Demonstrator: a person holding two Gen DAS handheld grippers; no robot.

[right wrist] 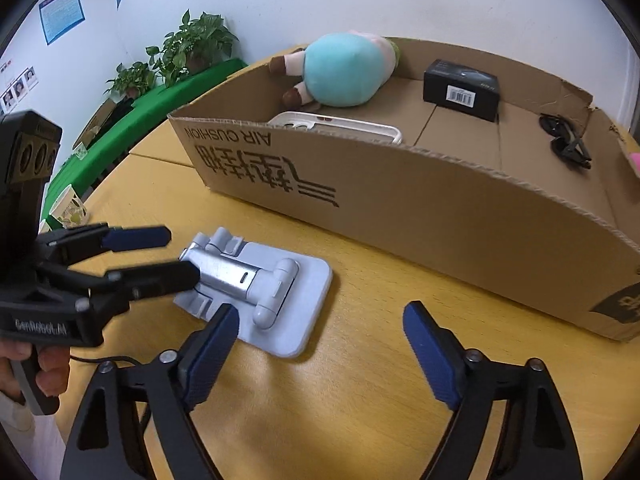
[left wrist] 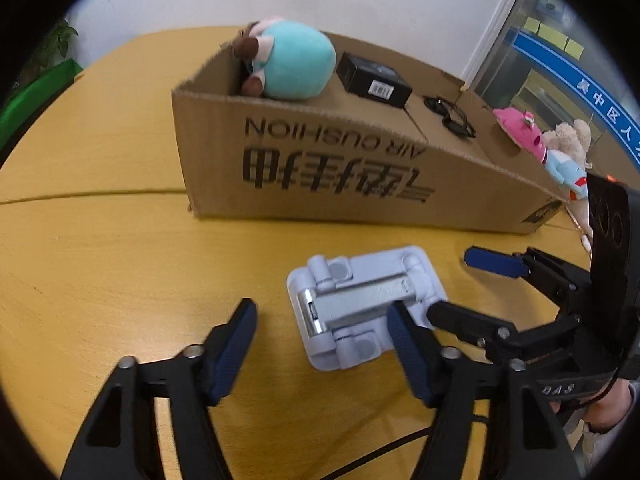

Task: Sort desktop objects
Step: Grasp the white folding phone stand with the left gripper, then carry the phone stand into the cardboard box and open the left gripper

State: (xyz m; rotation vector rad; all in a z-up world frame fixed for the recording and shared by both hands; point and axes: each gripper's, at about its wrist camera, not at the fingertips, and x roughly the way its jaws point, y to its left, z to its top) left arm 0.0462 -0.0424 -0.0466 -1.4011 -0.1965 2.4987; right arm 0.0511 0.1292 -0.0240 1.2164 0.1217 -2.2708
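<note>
The left hand-held gripper is spread wide over the yellow table. Its right finger lies against the near right edge of the phone stand, and its left finger stands well apart from the stand, with bare table between. From the right wrist view this same gripper reaches in from the left, its lower finger lying across the stand's metal arm and its upper finger above it and clear; whether the lower finger presses on the metal or only passes in front of it cannot be told.

The right hand-held gripper is also spread wide and holds nothing. Its left finger sits at the near edge of the stand's base; its right finger is over bare table. In the left wrist view it comes in from the right, open, with its lower finger tip touching or just beside the stand's right corner.

The stand lies folded flat on the table, just in front of the cardboard box. Inside the box are a teal plush, a black carton, black glasses and a white phone case. A pink plush and a beige one show beyond the box's right end.
</note>
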